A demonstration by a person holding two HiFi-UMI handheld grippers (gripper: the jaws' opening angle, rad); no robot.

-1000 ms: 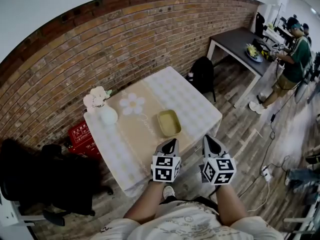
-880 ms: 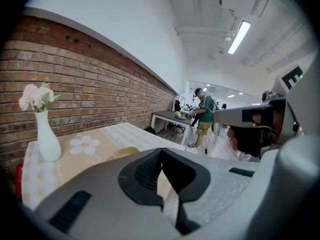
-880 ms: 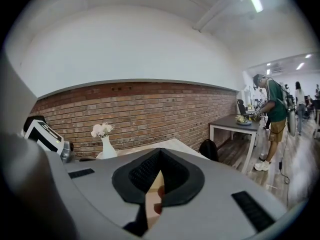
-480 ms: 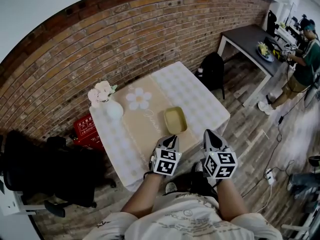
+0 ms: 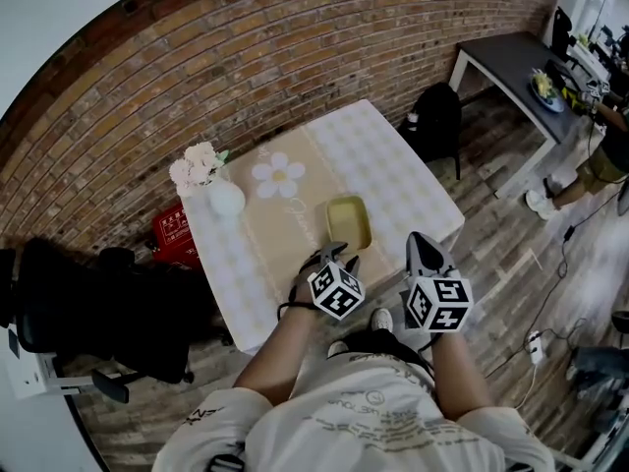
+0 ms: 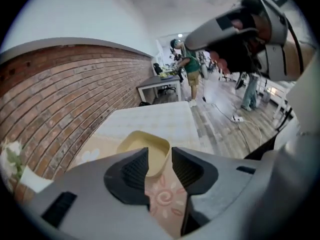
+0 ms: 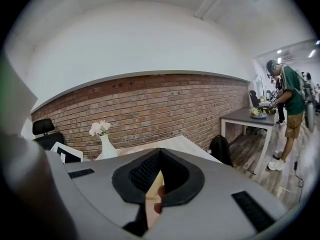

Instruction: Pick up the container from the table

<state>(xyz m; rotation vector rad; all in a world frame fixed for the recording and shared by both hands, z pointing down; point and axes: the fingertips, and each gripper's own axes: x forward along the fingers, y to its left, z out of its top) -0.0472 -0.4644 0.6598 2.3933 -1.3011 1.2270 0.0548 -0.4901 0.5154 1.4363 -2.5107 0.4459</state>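
Bare tablecloth point(image 5: 393, 180) all around container point(image 5: 349, 222), vase point(image 5: 225, 200) well apart at far corner

Looks like a shared office or studio: long red brick wall point(image 5: 295, 57), grey wood-plank floor point(image 5: 511, 264), a dark desk on white legs point(image 5: 501, 62) with a person point(image 7: 287, 99) standing at it, a black office chair point(image 5: 88, 313), and a white power strip point(image 5: 536, 342) with cables. The square checked-cloth tabletop point(image 5: 393, 165) with a white flower vase point(image 5: 226, 200) adds a homey corner.
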